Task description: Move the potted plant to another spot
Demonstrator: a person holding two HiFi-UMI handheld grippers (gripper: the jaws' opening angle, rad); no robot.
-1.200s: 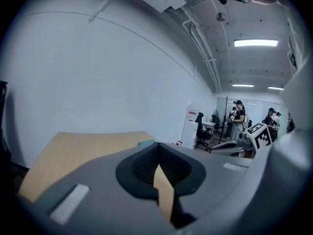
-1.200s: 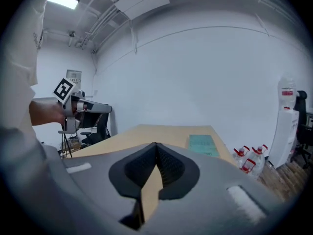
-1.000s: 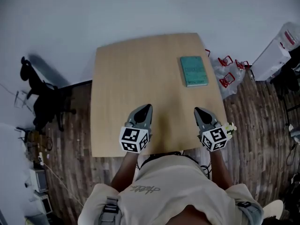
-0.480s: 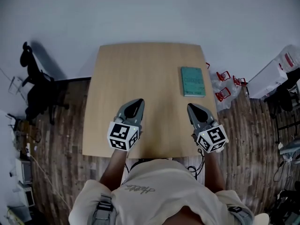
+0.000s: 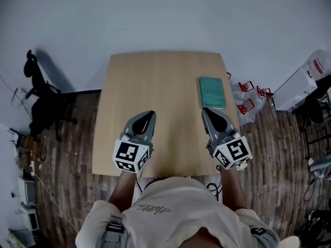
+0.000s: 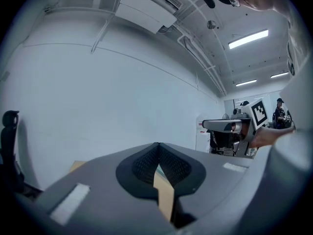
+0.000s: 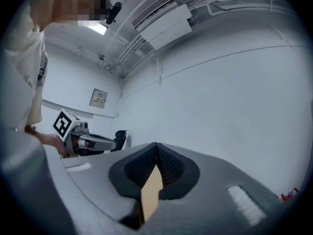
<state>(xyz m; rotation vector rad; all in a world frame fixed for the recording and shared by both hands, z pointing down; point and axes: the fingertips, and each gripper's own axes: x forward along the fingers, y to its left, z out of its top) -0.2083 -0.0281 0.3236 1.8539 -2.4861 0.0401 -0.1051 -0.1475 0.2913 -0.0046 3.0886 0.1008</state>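
Observation:
No potted plant shows in any view at this moment. In the head view my left gripper [image 5: 149,115] and my right gripper [image 5: 207,111] hover side by side over the near half of the wooden table [image 5: 155,76], both pointing away from me. Each one is shut with nothing between its pads. The left gripper view looks level along its touching tips [image 6: 157,146] at a white wall, and the right gripper [image 6: 230,126] appears at its right. In the right gripper view the tips [image 7: 156,146] also meet, with the left gripper [image 7: 90,142] at the left.
A teal book [image 5: 213,92] lies on the table's far right part. A black chair [image 5: 44,105] stands on the wooden floor to the left. Red clips and clear bags [image 5: 247,94] and a white box [image 5: 297,87] sit to the right of the table.
Both grippers have risen toward the head camera and look larger. White flowers seen beside the right gripper a second ago are gone from view.

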